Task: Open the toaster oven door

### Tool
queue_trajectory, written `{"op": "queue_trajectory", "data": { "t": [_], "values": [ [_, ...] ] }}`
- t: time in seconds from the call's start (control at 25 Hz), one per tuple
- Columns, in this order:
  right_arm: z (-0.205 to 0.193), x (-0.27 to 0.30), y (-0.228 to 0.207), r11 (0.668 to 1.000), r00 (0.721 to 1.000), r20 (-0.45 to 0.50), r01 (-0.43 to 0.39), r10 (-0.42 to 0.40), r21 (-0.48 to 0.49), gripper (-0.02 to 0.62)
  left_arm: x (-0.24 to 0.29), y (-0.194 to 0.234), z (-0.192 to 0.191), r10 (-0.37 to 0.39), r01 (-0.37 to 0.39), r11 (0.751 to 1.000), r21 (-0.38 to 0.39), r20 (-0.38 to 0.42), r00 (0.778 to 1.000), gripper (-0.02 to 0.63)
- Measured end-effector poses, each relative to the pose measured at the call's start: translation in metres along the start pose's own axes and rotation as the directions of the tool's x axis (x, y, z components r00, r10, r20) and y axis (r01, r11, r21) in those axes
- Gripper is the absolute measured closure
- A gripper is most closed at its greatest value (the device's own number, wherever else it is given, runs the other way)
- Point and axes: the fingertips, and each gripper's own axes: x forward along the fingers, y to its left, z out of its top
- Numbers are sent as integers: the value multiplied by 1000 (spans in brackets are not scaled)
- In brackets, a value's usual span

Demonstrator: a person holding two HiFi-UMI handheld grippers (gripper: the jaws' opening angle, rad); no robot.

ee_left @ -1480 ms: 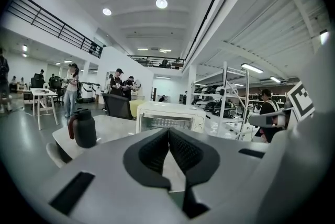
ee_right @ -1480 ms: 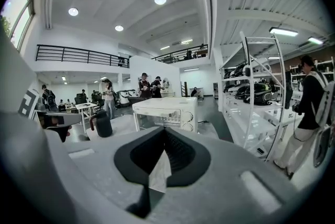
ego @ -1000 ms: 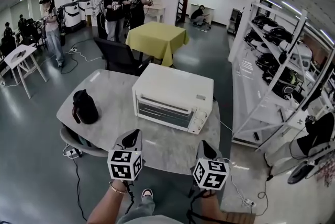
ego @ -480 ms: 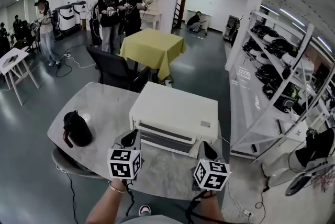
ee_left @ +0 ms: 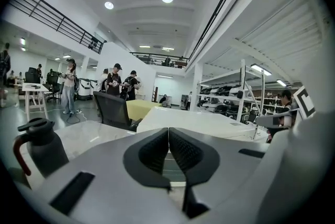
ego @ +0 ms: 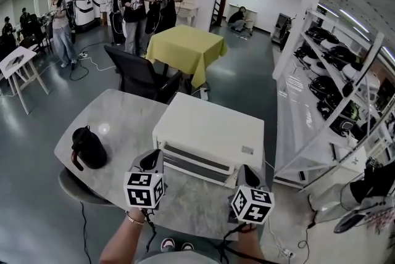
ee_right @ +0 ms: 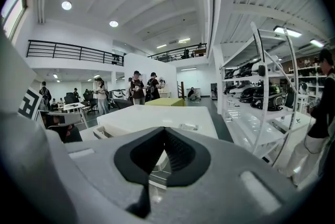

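The white toaster oven (ego: 210, 131) stands on the grey marble table (ego: 123, 118), and its glass door (ego: 196, 161) faces me, closed. My left gripper (ego: 152, 158) hovers just in front of the door's left end, jaws shut and holding nothing. My right gripper (ego: 245, 170) hangs near the oven's right front corner, also shut and empty. In the left gripper view the pads (ee_left: 178, 148) meet over the oven's top (ee_left: 199, 121). In the right gripper view the shut gripper (ee_right: 164, 136) points across the oven's top (ee_right: 157, 117).
A black jug (ego: 86, 147) stands on the table's left part, also in the left gripper view (ee_left: 41, 148). A dark chair (ego: 139, 74) and a yellow-clothed table (ego: 185, 47) lie beyond. White shelving (ego: 333, 84) runs along the right. People stand at the back.
Both grippers have come closer to the oven's front, which now sits right behind their tips. The oven door stays closed and both jaws stay shut.
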Motion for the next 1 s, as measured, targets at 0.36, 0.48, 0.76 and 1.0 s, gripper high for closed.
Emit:
{"op": "queue_trajectory", "data": {
  "t": [0.36, 0.48, 0.76, 1.0],
  "values": [
    [14, 5, -5, 998, 998, 16, -61, 61, -16, 591, -11, -4, 2, 65, -65, 998, 12, -10, 998, 600],
    [11, 6, -7, 998, 998, 12, -66, 67, -19, 591, -11, -3, -3, 75, -75, 997, 7, -19, 997, 600],
    [9, 2, -17, 999, 999, 3, -52, 52, -13, 591, -6, -11, -2, 23, -24, 1000, -20, -14, 1000, 595],
    [4, 5, -24, 1000, 1000, -9, -26, 26, -2, 591, 4, -3, -4, 15, -15, 1000, 3, -55, 998, 529]
  ]
}}
